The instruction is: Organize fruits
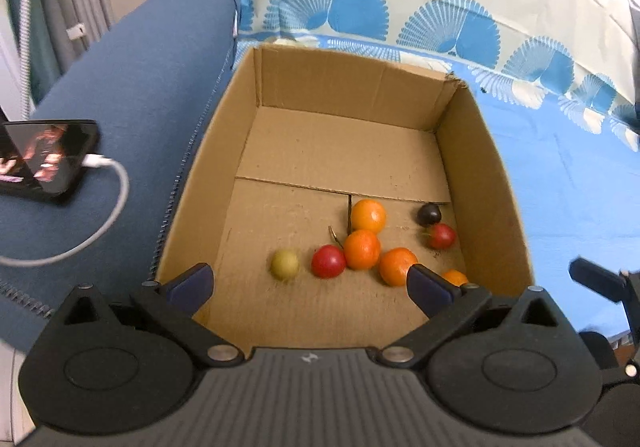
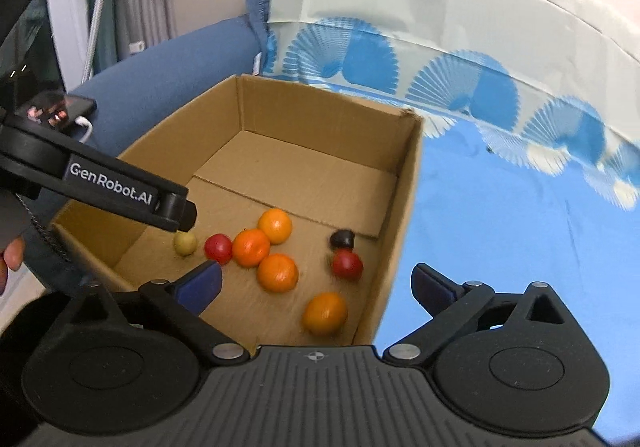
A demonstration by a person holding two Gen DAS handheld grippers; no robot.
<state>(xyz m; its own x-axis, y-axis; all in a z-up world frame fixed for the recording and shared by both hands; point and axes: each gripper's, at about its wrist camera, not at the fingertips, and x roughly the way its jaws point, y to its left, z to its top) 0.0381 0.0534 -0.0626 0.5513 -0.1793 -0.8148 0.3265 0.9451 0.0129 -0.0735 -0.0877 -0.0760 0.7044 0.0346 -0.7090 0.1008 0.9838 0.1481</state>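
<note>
Four orange fruits (image 2: 278,273), two red (image 2: 218,248), one yellow-green (image 2: 185,243) and one dark purple (image 2: 341,239) lie in a plain brown cardboard box (image 2: 320,119); at 3 o'clock, a bright blue cloth (image 2: 500,231) with blue-and-white fan motifs.

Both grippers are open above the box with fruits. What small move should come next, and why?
Probably lift both away: the left gripper and right gripper stand open and hold nothing, and all fruits in view, like the nearest orange, already lie in the cardboard box.

"GenRobot.AI" on left claw (image 2: 182,213)
</note>
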